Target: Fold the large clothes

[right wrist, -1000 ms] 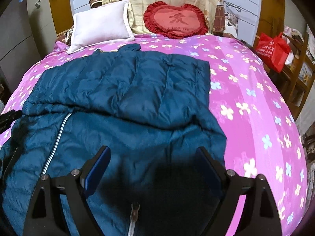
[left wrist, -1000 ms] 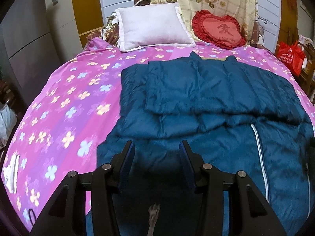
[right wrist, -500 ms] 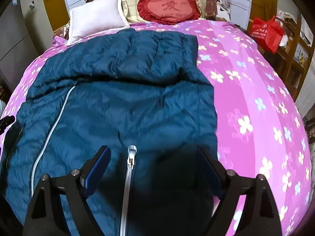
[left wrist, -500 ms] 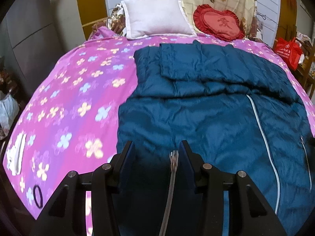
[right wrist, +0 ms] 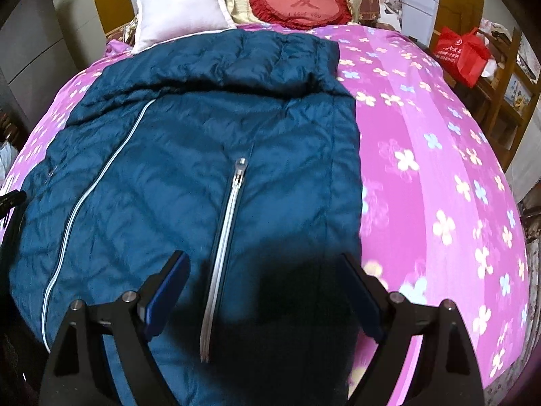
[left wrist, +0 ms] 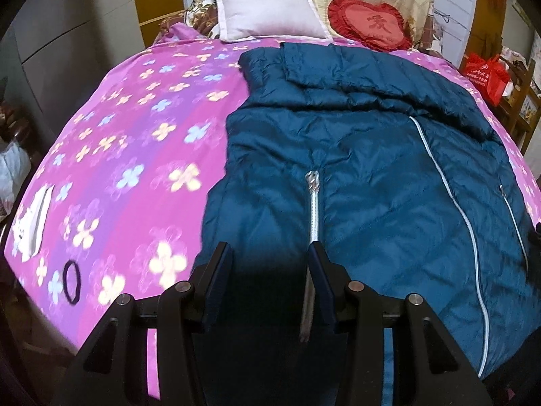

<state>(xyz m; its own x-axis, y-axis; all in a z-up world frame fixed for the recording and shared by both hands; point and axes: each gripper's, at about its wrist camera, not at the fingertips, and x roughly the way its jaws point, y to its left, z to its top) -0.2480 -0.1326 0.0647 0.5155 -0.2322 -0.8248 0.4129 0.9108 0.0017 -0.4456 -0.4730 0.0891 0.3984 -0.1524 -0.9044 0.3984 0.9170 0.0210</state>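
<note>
A: Where does the jacket (left wrist: 372, 155) lie, and how far is the folding?

B: It lies on the bed (left wrist: 128, 155), filling the middle and 3 o'clock of the left view. Its far end, toward 12 o'clock, looks already folded over; the near body with its zippers (right wrist: 226, 237) is still spread flat, so most folds seem left.

A: And the left gripper (left wrist: 268, 270)?

B: Its fingers stand partly apart over the near hem; whether they pinch cloth cannot be told.

A: The right gripper (right wrist: 267, 291)?

B: Its fingers are spread wide at 6 o'clock, apparently holding nothing.
</note>
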